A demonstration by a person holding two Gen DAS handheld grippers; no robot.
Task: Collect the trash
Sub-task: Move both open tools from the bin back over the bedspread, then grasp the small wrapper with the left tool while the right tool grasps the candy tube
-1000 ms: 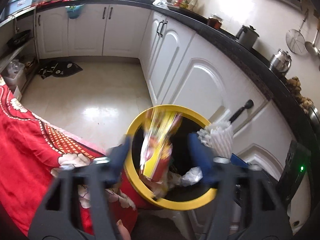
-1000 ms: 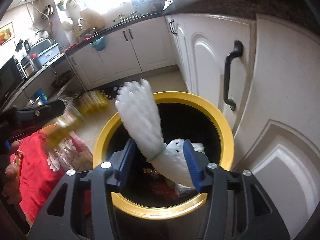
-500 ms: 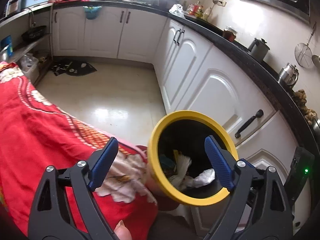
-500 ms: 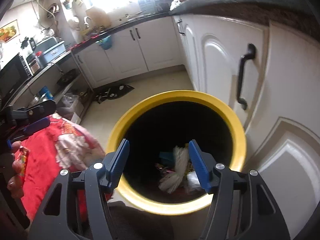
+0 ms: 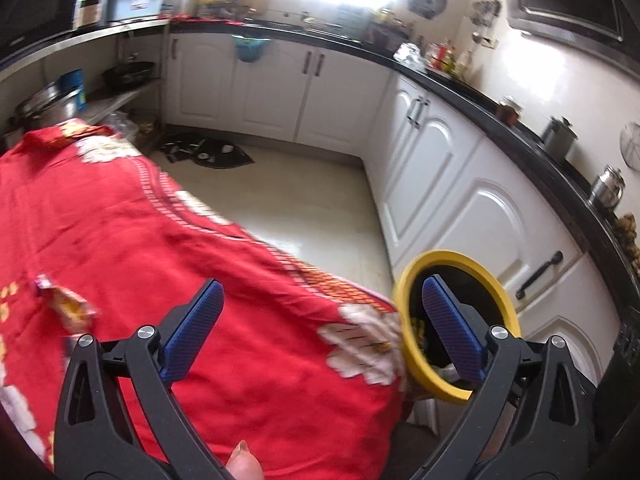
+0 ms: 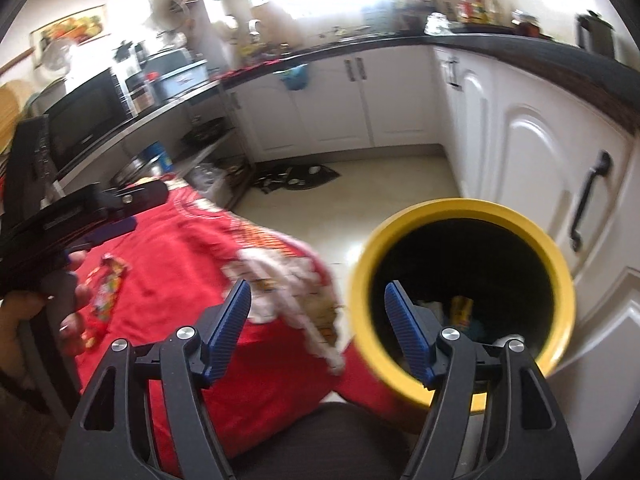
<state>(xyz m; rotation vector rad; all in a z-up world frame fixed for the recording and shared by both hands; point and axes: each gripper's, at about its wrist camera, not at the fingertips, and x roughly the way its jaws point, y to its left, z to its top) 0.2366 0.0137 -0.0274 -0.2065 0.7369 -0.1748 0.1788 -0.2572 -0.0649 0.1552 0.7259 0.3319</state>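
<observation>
The left tongs [image 5: 320, 330] stand wide apart with nothing between their blue pads, hanging over a desk draped in a red cloth [image 5: 168, 240] printed with white flowers. One blue pad sits above the cloth while the other shows in front of the yellow-rimmed bin [image 5: 456, 258], which stands just beside the corner of the desk and close to the white cabinets [image 5: 472, 216]. A crumpled snack wrapper [image 5: 66, 300] in red and yellow lies on the cloth to the left of these tongs, apart from them. The right tongs [image 6: 318, 330] are likewise spread wide and hold nothing; their left pad hovers above the flowered edge of the cloth [image 6: 184, 264] and their right pad sits over the dark mouth of the bin [image 6: 404, 236]. Inside the bin, scraps of trash [image 6: 460, 312] are dimly visible at the bottom, something yellow and something pale among them, though the pieces are too dark to tell apart. From the right view the wrapper [image 6: 106, 286] lies on the cloth near the person's left hand [image 6: 52, 304], which grips the black handle of the other tool. A dark mat [image 5: 208, 152] lies on the pale floor [image 5: 304, 204] beyond the desk, and a black counter [image 5: 532, 148] runs above the cabinets with pots and jars on it.
</observation>
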